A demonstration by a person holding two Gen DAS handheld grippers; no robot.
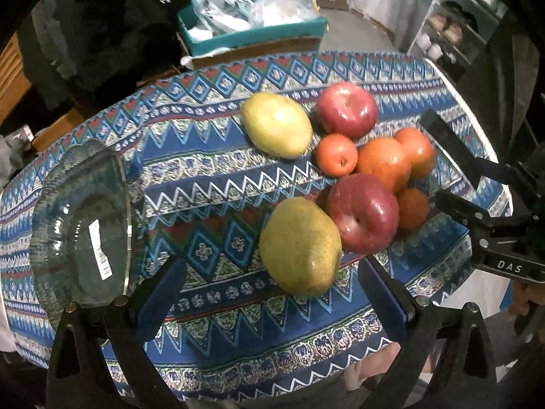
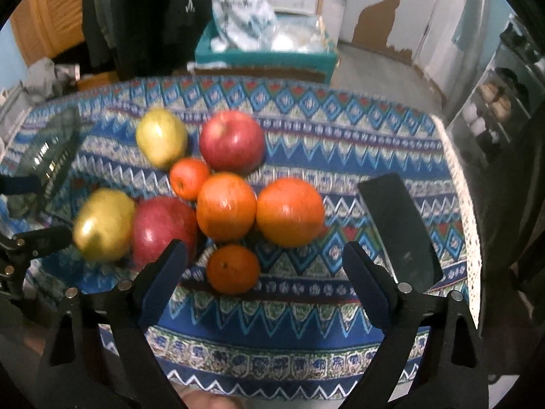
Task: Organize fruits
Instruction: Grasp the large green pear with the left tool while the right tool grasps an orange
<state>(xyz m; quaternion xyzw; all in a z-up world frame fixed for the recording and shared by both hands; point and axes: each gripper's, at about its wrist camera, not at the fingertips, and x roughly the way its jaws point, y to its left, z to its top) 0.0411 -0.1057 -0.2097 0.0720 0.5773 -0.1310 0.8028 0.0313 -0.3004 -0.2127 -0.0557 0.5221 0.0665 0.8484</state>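
Note:
Fruits lie in a cluster on the patterned tablecloth (image 1: 211, 177): two yellow-green pears (image 1: 299, 247) (image 1: 276, 124), two red apples (image 1: 362, 213) (image 1: 345, 109) and several oranges (image 1: 383, 163). A glass bowl (image 1: 81, 225) sits at the left. My left gripper (image 1: 269, 296) is open, with the near pear just ahead of its fingertips. My right gripper (image 2: 264, 279) is open over the table, with a small orange (image 2: 233, 269) between its fingers. The near pear (image 2: 104, 225) and near apple (image 2: 160, 228) lie to its left. The right gripper also shows in the left wrist view (image 1: 449, 167).
A flat black object (image 2: 398, 231) lies on the cloth at the right, near the table's white edge (image 2: 463, 204). A teal box (image 1: 252, 30) with bags stands behind the table. Dark clothing hangs at the back left. Shelves (image 1: 453, 30) stand at the far right.

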